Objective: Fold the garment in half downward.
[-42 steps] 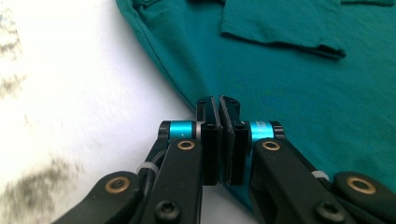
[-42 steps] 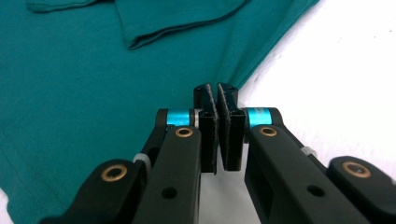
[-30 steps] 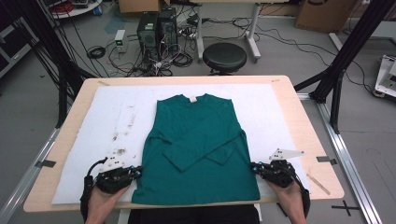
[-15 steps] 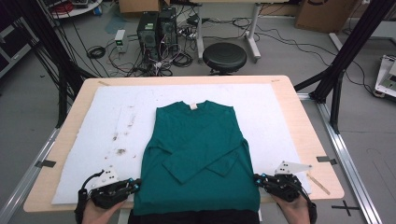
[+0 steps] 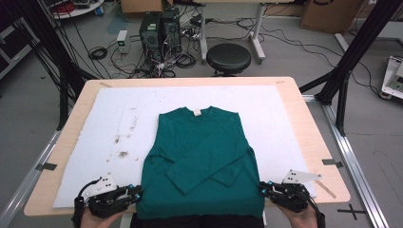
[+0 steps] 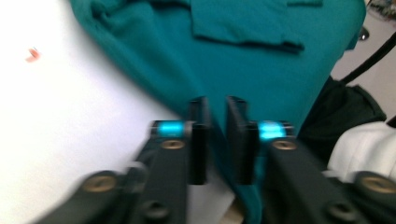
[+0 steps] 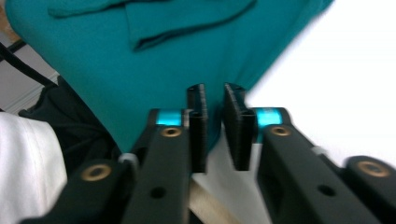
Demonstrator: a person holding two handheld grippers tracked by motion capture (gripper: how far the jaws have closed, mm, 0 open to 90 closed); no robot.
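So the green sweater [image 5: 202,161] lies flat on the white sheet [image 5: 294,128], sleeves folded across the front, hem at the near table edge. The left gripper [image 5: 139,194] sits at the hem's left corner, the right gripper [image 5: 263,187] at the right one. Both have just been opening: narrow gaps now, hem edge sitting between the jaws, nothing pinched.
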